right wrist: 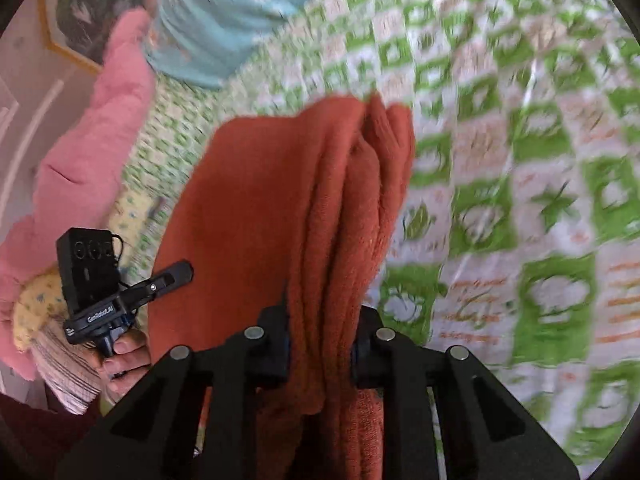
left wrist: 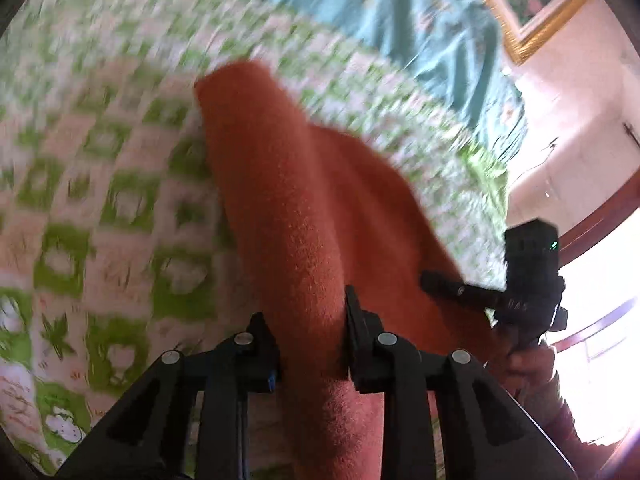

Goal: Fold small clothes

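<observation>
Matte black left tongs point(left wrist: 310, 344) and right tongs point(right wrist: 320, 348), silver round screws along the linkages; white lettering on the neighbouring unit; bare fingers point(right wrist: 126, 354), pink sleeve point(right wrist: 80, 160).

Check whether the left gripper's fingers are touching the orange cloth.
Touching. The left wrist view shows the orange cloth pinched between the left gripper fingers, with fabric pressed against both inner faces.

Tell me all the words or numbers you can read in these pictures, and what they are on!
"GenRobot.AI": white letters on the left gripper, on the black body below its camera box, in the right wrist view.
Orange writing on the checked bedsheet: too blurred to read.
Marks on the right gripper: too small to read.
</observation>
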A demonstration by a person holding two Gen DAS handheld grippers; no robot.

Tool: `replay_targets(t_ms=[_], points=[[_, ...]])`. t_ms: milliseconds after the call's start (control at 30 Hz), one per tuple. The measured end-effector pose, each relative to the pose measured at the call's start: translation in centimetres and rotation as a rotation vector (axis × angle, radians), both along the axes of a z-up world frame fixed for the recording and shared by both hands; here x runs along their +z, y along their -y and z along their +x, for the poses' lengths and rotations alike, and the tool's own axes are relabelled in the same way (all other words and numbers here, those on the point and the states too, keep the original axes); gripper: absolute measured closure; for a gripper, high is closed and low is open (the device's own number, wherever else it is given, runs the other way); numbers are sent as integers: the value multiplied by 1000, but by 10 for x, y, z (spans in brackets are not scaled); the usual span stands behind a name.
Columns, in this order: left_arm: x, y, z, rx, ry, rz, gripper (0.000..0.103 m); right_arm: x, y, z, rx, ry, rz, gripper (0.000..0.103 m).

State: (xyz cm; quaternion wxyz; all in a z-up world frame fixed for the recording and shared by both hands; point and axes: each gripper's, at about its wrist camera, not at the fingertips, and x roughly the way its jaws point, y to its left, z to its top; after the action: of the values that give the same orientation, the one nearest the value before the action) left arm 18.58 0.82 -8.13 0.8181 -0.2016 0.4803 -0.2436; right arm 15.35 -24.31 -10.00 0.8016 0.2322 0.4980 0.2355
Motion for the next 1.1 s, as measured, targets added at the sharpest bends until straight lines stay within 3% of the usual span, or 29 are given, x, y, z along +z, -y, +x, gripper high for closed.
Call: replay_targets(t_ms=[33,133,300,400,500,567,600,633,667,733,900,1000,1067,1100], points=[[-8,-5,4,2,-21,-25,68,-3,-3,1,-2,-7,-27,76],[-11,-24,17,24,-26,-95,64,4,2,-5,-26,-1,-52,62],[-14,-49,70,100,-20,-133,53,26,20,-21,-93,59,-59,62],[-23,-67,113,157,-48,-157,52,35,26,-34,-125,89,-45,62],[-35,-78,148,194,-72,-178,58,39,27,-46,-158,114,-21,62],[-43,-80,166,189,-83,-202,73,44,27,-55,-184,141,-18,62],[-46,-79,174,184,-89,-206,89,46,25,-58,-190,155,-16,62],[-48,-75,181,174,-90,-202,98,49,25,-61,-197,170,-16,62],[-48,-71,186,172,-82,-176,99,52,24,-64,-201,180,-20,62],[-39,-60,192,182,-43,-89,101,58,22,-65,-200,201,-32,62],[-2,-62,195,234,92,2,103,69,24,-68,-193,235,-45,62],[6,-56,196,244,141,114,103,65,25,-67,-199,223,-32,62],[7,-58,190,247,138,124,103,61,23,-65,-202,207,-33,62],[8,-61,184,244,129,93,103,59,22,-64,-202,202,-34,62]])
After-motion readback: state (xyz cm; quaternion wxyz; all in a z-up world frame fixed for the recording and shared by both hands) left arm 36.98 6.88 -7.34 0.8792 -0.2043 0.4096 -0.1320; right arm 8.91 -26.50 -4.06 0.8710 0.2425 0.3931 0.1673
